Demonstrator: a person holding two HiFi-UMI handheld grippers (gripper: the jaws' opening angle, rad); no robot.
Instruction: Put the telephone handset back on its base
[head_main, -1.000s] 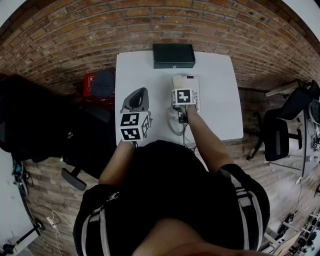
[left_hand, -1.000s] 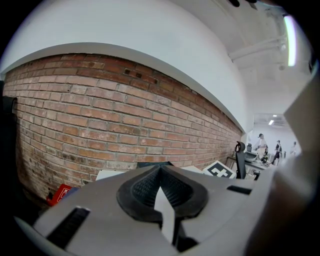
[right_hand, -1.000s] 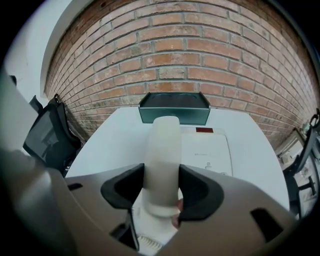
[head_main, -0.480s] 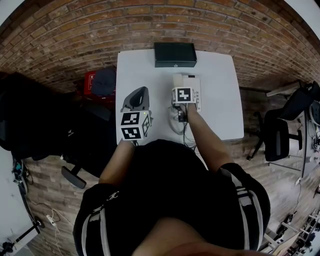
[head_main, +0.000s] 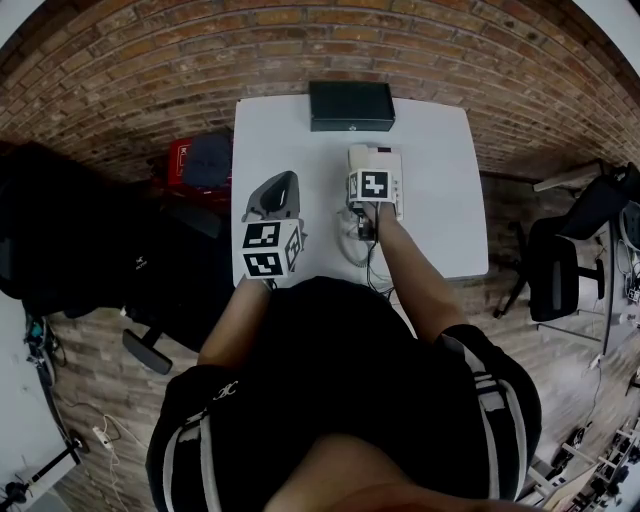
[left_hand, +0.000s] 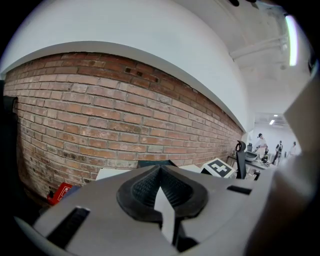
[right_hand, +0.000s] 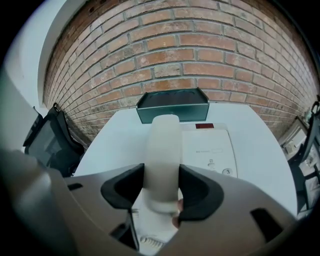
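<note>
A cream telephone handset sits lengthwise between the jaws of my right gripper, which is shut on it near its lower end. Just to its right lies the cream telephone base, with its keypad side showing. In the head view the right gripper hovers over the base near the middle of the white table. A coiled cord trails back toward me. My left gripper rests at the table's left side, shut and holding nothing; its pads meet.
A black box stands at the table's far edge against the brick wall. A red object and a dark office chair are on the floor to the left. Another chair is at the right.
My right gripper has carried the handset a little farther from me, over the base. The left gripper has stayed put.
</note>
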